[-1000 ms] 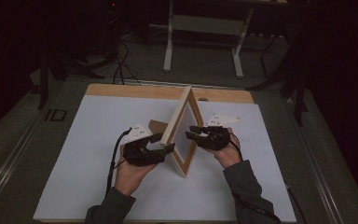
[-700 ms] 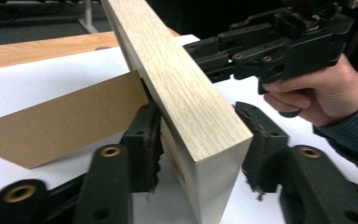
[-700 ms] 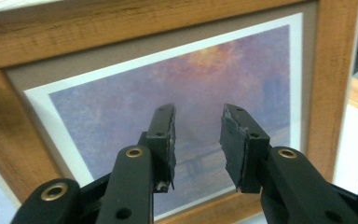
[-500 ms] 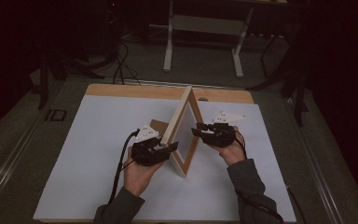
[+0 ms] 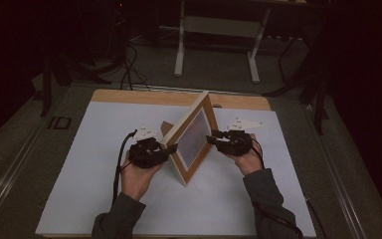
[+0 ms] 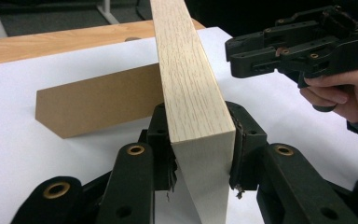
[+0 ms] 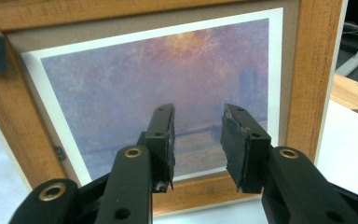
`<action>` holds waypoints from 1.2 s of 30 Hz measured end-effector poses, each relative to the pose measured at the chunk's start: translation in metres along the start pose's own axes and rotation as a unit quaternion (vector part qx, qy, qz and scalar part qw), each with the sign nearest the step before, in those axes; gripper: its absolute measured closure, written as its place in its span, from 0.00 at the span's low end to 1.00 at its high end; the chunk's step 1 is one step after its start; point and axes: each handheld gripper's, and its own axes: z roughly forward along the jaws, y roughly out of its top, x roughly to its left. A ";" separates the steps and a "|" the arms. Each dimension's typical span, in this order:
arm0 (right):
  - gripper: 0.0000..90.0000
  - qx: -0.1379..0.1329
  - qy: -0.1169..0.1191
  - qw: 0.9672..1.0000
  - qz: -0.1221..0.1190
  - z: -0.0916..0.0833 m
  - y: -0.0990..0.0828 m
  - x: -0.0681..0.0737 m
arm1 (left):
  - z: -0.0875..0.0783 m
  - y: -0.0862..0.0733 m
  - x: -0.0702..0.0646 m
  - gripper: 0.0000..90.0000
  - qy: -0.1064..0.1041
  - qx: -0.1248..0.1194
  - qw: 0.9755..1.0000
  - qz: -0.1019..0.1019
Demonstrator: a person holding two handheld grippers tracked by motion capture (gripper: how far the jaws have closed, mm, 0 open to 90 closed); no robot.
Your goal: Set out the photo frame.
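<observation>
Frame, pale wood with a hazy sunset print, stands on edge on your desk, tilted back on the brown easel flap behind it. It sits mid-desk, between your two hands, running diagonally away from you.

Your left gripper has the near end of the frame's side rail between its jaws; they have just been closing, and both pads now press the wood, one on each face of the rail. In the high view that gripper meets the frame from the back side.

Your right gripper faces the print head-on, jaws parted with nothing between them, tips just short of the picture. From above, this gripper hovers beside the frame's front, apart from the wood.
</observation>
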 end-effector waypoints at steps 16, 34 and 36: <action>0.70 0.003 -0.018 1.000 0.003 -0.001 0.001 -0.008 | -0.003 0.015 0.062 0.78 -0.122 0.039 0.992 0.012; 0.65 -0.005 -0.051 0.999 0.015 -0.004 0.017 -0.036 | 0.009 0.027 0.080 0.77 -0.199 0.066 0.977 0.042; 0.64 -0.005 -0.057 0.998 0.018 -0.004 0.018 -0.040 | 0.010 0.027 0.081 0.77 -0.205 0.067 0.976 0.043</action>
